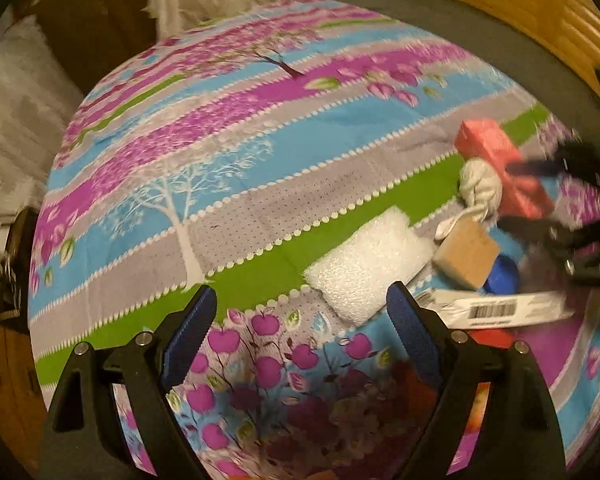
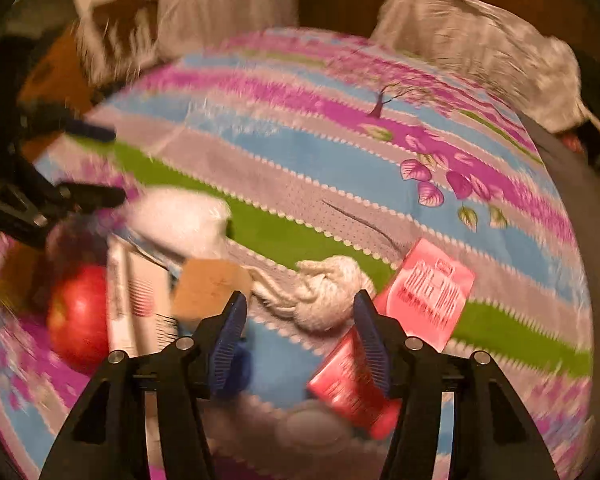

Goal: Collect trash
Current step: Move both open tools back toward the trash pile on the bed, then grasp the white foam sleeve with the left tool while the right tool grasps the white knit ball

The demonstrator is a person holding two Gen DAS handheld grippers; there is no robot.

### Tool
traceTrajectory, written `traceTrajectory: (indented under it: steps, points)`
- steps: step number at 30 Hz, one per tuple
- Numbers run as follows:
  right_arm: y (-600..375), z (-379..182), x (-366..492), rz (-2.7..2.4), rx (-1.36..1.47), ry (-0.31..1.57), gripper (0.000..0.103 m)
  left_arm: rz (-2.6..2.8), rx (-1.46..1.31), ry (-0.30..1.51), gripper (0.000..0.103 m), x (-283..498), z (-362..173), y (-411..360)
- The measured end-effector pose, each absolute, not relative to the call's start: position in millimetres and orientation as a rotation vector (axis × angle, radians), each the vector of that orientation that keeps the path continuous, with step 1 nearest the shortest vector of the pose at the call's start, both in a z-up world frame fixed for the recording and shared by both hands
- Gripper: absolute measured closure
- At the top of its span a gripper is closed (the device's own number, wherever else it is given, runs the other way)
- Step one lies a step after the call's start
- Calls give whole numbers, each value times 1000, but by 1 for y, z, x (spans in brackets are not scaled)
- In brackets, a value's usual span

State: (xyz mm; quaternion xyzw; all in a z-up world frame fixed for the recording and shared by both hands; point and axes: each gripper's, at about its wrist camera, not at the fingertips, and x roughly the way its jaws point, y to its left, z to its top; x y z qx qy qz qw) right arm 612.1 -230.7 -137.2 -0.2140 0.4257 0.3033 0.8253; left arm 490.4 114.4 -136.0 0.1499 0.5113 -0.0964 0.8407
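A round table under a striped flowery cloth [image 1: 284,148] bears the trash. My left gripper [image 1: 302,334] hangs open over bare cloth, with a white foam sheet [image 1: 368,268] just beyond its right finger. Past that sheet lie a brown carton [image 1: 466,256], a blue cap [image 1: 500,276], a white barcode box [image 1: 496,308], a crumpled white wad [image 1: 480,188] and a pink box [image 1: 496,152]. My right gripper [image 2: 302,340] is open. The wad [image 2: 328,296] sits just past its tips, and the pink box [image 2: 428,292] runs under its right finger, clear of the left pad.
A red apple [image 2: 80,320] lies left of the barcode box [image 2: 136,300]. The left gripper [image 2: 96,164] shows at the left edge of the right wrist view. White bags [image 2: 480,48] and a pale furry heap [image 1: 12,120] stand around the dark table rim [image 2: 560,184].
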Motion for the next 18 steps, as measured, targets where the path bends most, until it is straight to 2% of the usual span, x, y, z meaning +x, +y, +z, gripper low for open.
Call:
traceTrajectory:
  steps: [8,18]
  points:
    - [-214,-159,629,682,-645,957,38,-324,578,1075,21,496,-161,102]
    - [-213,-167,642,711,-622,931,37,-369,626,1064,21,510,-170,96]
